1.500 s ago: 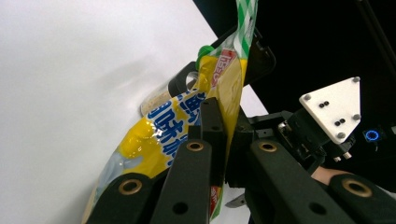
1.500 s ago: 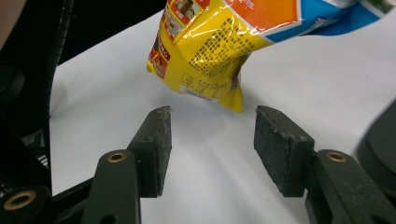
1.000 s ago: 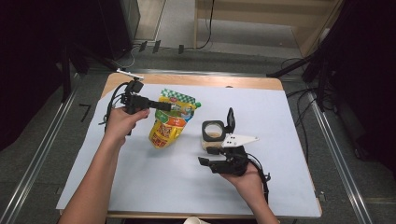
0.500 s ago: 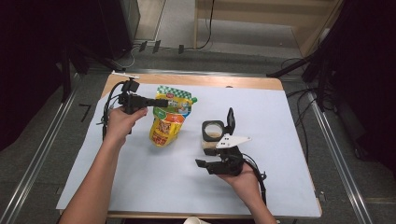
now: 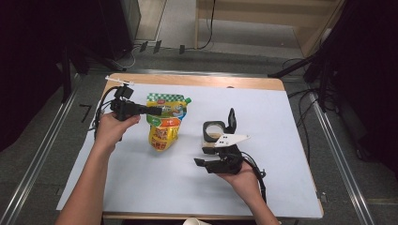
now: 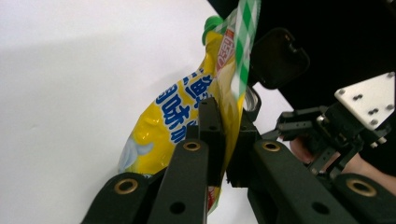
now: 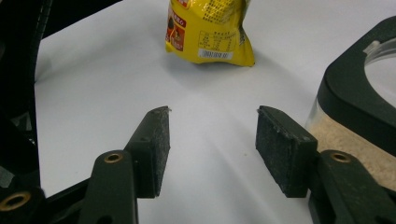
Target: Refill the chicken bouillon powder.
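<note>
A yellow snack pouch (image 5: 164,130) with a green checked top stands on the white sheet left of centre. My left gripper (image 5: 160,111) reaches in from the left and is shut on its upper edge. In the left gripper view the pads pinch the pouch (image 6: 177,121) at the left gripper (image 6: 229,140); the jaws have just eased a little, with the pouch still between them. My right gripper (image 5: 201,157) lies low near the front, open, pointing at the pouch (image 7: 210,32), and the right gripper (image 7: 212,140) has nothing between its pads. A clear container (image 5: 213,132) of beige powder stands beside it, black lid flipped up.
The container (image 7: 355,93) sits close to my right jaw. A white sheet (image 5: 291,122) covers the table, with a wooden strip (image 5: 197,80) along the far edge. Cables (image 5: 101,110) trail off the left side. The right gripper (image 6: 327,135) shows beyond the pouch.
My left hand has drawn the pouch a little to the left, away from the container. The right gripper has stayed where it was.
</note>
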Tool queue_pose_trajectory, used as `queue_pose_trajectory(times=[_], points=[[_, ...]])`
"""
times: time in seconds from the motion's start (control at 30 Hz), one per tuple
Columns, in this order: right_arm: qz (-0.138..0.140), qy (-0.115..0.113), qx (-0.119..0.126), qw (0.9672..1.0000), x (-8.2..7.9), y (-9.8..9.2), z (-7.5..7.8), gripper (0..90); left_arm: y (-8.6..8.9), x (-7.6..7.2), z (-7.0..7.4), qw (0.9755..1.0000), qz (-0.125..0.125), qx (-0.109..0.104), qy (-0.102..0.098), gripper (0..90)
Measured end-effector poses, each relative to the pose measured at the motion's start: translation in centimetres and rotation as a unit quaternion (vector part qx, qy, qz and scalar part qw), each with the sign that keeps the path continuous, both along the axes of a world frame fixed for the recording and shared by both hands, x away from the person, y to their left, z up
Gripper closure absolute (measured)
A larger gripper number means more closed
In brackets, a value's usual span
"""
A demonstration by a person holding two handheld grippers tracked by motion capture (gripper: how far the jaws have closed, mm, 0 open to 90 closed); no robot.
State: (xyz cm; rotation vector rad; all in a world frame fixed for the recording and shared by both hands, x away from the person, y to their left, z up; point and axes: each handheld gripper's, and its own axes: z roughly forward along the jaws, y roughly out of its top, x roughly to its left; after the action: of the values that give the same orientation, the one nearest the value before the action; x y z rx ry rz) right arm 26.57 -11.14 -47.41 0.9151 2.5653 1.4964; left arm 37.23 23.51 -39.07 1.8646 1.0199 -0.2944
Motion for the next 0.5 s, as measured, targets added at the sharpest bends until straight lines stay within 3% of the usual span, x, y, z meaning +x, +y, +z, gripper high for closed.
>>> queue_pose_trajectory(times=[0.27, 0.5], points=[[0.010, -0.016, -0.020, 0.9996, -0.1, 0.6, 0.1, 46.2, 0.3, -1.4, -0.4, 0.9998, -0.018, -0.002, -0.008, 80.3], [0.009, -0.021, -0.018, 0.9996, -0.1, 0.4, 0.3, 46.4, -0.2, -1.9, 0.2, 0.9991, -0.027, 0.019, -0.027, 69.2]])
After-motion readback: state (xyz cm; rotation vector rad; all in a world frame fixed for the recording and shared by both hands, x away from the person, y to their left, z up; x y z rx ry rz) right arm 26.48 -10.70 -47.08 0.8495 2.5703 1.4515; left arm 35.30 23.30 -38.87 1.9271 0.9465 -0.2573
